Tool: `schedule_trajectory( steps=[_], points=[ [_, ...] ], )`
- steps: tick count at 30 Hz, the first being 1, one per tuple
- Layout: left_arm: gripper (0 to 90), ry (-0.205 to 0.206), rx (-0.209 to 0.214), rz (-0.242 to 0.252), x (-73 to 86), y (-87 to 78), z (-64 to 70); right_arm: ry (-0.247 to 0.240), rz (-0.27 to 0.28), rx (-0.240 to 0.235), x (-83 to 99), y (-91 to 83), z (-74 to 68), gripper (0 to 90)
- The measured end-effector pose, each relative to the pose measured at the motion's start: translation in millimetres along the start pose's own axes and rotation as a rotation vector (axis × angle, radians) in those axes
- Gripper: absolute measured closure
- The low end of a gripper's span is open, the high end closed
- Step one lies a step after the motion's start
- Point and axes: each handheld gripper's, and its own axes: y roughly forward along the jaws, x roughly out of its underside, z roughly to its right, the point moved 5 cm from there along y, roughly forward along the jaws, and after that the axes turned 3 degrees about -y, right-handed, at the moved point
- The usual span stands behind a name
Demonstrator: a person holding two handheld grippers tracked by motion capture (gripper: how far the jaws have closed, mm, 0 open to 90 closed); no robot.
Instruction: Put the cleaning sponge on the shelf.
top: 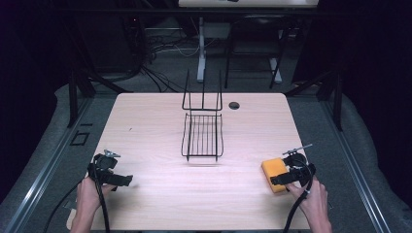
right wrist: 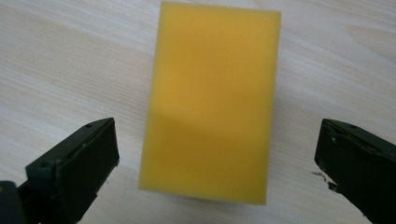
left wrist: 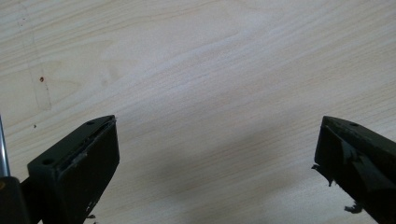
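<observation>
Your two hands sit nearest the high camera, at the bottom edge of the pale wood-grain table.

Item 1: your left gripper, black, two-jawed, cable trailing. Location: near left corner of the table. Jaws spread wide apart, nothing between them; bare wood beneath.

Item 2: your right gripper, same build, held in your right hand. Location: near right side of the table. Jaws spread wide, one on either side of item 3 and not touching it; whether the gripper rests on the sponge or hangs just above it cannot be told.

Item 3: yellow rectangular foam sponge. Lies flat on the table near its right edge, long side running away from your right gripper, partly covered by that gripper in the high view.

Item 4: black wire rack with an upright back frame and a sloped slatted tray. Stands at table centre, well apart from both grippers and the sponge.

Item 5: small dark round hole in the tabletop, just right of the rack's back frame.
</observation>
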Motion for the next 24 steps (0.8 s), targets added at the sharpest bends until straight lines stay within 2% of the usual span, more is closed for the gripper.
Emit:
schedule_trajectory(
  steps=[1,5,6,7,8,9,10,14,15,17,18,21,24],
  points=[
    [0.1,0.000,0.001,-0.001,0.0,0.2,0.0,-0.014,-0.021,0.017,0.6,-0.6,2.0,0.0],
    [0.0,-0.003,0.001,-0.001,-0.1,1.2,-0.1,-0.013,-0.030,0.008,2.3,2.8,1.6,0.0],
    [0.1,0.000,0.000,-0.001,-0.2,1.2,-0.2,-0.006,-0.020,-0.007,2.4,5.0,0.1,0.0],
    [0.0,0.001,0.001,-0.002,-0.2,1.2,0.1,-0.017,-0.048,0.004,3.0,4.2,0.6,0.0],
    [0.1,0.002,0.000,-0.002,-0.2,1.3,0.2,-0.018,-0.046,0.006,2.8,6.1,-0.2,0.0],
    [0.1,0.000,0.000,-0.001,-0.3,1.4,0.6,-0.010,-0.041,-0.016,2.8,8.8,-2.5,0.0],
    [0.1,0.003,0.001,-0.003,-0.4,1.4,0.7,-0.012,-0.047,-0.017,2.8,10.0,-3.4,0.0],
    [0.0,0.005,0.005,-0.005,-0.6,1.9,1.2,-0.011,-0.078,-0.005,3.4,15.2,-4.3,0.0],
    [0.1,0.007,0.004,-0.007,-0.6,1.9,1.0,-0.019,-0.096,0.012,3.9,14.6,-2.8,0.0],
    [0.1,0.007,0.005,-0.008,-0.5,2.1,1.0,-0.006,-0.087,-0.002,4.6,17.7,-3.9,1.6],
    [0.0,0.003,0.007,-0.007,-0.5,2.2,1.1,-0.016,-0.102,0.017,4.9,16.7,-2.4,2.1],
    [0.0,0.001,0.009,-0.008,-0.4,2.4,0.7,-0.019,-0.109,0.019,5.4,17.7,-2.9,4.3],
    [0.1,0.002,0.004,-0.007,-0.1,2.1,0.1,-0.016,-0.098,0.000,5.7,20.3,-5.0,8.3]
  ],
)
